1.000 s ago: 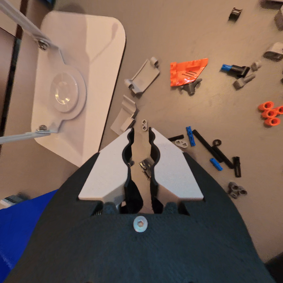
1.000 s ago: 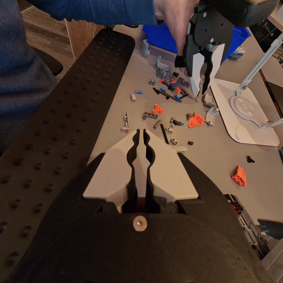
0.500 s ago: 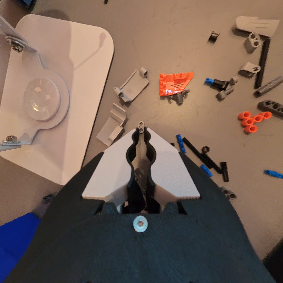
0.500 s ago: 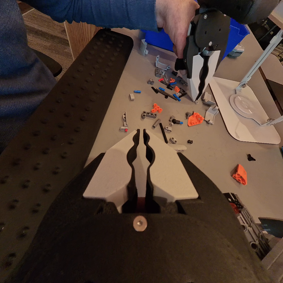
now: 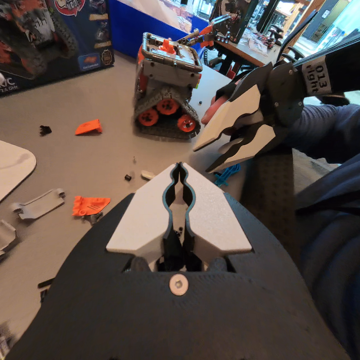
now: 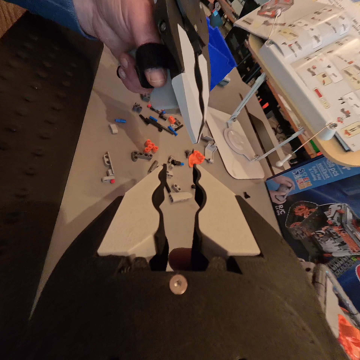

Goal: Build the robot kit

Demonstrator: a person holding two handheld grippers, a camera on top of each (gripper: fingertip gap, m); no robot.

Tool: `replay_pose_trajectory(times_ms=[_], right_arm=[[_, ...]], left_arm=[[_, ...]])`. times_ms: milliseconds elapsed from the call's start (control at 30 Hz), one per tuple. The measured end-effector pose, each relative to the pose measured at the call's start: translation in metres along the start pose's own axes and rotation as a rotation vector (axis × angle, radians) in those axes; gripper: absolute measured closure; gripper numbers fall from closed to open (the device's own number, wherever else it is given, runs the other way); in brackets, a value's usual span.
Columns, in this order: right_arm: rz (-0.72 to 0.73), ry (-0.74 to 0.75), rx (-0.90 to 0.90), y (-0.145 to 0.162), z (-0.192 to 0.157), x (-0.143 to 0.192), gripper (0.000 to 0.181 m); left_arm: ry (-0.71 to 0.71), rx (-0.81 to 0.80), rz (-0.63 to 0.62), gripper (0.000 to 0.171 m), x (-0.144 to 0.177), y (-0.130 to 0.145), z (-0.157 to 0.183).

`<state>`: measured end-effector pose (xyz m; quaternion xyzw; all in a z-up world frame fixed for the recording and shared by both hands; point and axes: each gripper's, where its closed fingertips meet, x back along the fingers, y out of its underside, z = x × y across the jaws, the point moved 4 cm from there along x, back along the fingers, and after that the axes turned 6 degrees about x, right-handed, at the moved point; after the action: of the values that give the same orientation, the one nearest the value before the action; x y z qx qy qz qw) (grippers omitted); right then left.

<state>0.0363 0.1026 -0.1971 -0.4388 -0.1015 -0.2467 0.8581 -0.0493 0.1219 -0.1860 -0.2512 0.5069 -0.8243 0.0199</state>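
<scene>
**Left claw pinched at the tips, right claw spread over the loose parts**

Left claw (image 5: pixel 179 164) is drawn together so that its two tips meet; whether anything tiny is pinched there, you cannot tell from either view. You hold it raised above the table (image 5: pixel 97 165), well clear of the surface. Seen from the right wrist, it hangs point-down with your hand (image 6: pixel 120 39) wrapped around its body. Nearest beneath it lie a small black piece (image 5: pixel 127 177) and a pale grey piece (image 5: pixel 147 174). An orange panel (image 5: pixel 90 204) and a grey hinged panel (image 5: pixel 39 204) sit off to its left. A white base plate (image 5: pixel 13 165) lies farther left.

Right claw (image 6: pixel 179 167) stands open, with a clear gap between its fingers. Framed inside that gap, on the table below, are a light grey wedge piece (image 6: pixel 180 196) and a small grey connector (image 6: pixel 176 187), neither touched. Just beyond its right fingertip (image 6: pixel 193 167) sits the orange panel, and ahead to the left lie a dark grey beam (image 6: pixel 141 155) and an orange connector cluster (image 6: pixel 150 146). In the left wrist view this claw points toward the left claw's tips, near them but apart, with a blue-green piece (image 5: pixel 226 175) under it.

Behind both stands a tracked vehicle model (image 5: pixel 167 93) with orange wheels, and a second orange panel (image 5: pixel 89 127) lies to its left. A printed box (image 5: pixel 48 39) stands at the back.
</scene>
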Motion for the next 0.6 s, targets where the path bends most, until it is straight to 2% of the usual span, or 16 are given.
replay_pose_trajectory(times_ms=[167,300,400,600], right_arm=[[-0.045,-0.08,-0.071,0.015,0.002,0.014,0.164],[-0.058,-0.156,-0.105,0.027,-0.006,0.039,0.164],[-0.065,-0.175,-0.123,0.034,-0.013,0.059,0.164],[-0.046,-0.099,-0.196,0.048,-0.009,0.085,0.165]], left_arm=[[-0.172,-0.178,-0.122,0.171,-0.007,0.014,-0.017],[-0.176,-0.235,-0.166,0.162,-0.021,0.005,-0.023],[-0.135,-0.286,-0.244,0.152,-0.048,0.003,-0.02],[-0.14,-0.431,-0.368,0.151,-0.107,0.003,-0.021]])
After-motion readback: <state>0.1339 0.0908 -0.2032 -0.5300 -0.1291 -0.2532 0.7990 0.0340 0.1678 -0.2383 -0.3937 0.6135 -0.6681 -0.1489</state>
